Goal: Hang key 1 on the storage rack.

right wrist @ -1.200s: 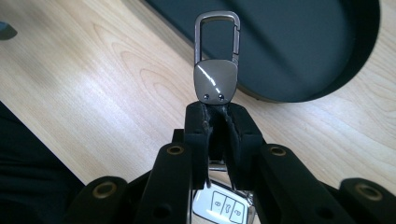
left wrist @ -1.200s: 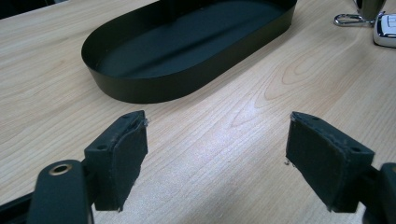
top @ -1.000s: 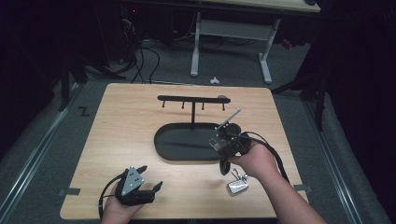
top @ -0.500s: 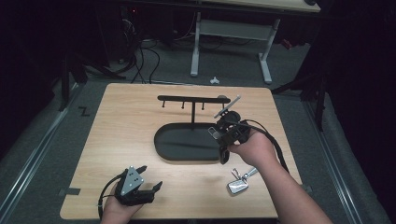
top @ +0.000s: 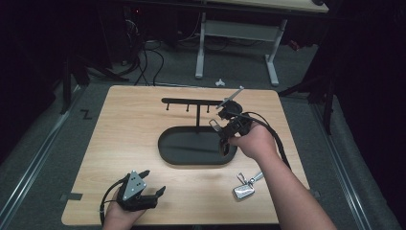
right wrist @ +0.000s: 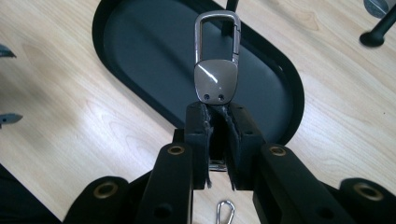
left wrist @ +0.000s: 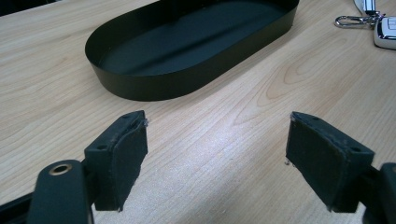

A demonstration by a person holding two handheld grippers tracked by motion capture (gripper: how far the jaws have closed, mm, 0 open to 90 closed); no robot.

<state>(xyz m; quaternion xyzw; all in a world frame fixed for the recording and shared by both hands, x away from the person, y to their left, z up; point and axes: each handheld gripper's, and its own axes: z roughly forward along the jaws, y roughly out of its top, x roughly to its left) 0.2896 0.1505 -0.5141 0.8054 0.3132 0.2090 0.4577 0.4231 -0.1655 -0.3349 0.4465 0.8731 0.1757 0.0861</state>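
One keychain point(right wrist: 216, 77) riding clamped in right tongs point(right wrist: 217, 116) near hook rack point(top: 191, 101); thin grip risking slipping; left tongs point(left wrist: 215, 163) resting apart.

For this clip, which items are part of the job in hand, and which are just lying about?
In the job:
- carabiner keychain, clamped in the right gripper
- black hook rack with its oval tray

Lying about:
- car key fob on the table
- left gripper, open, holding nothing
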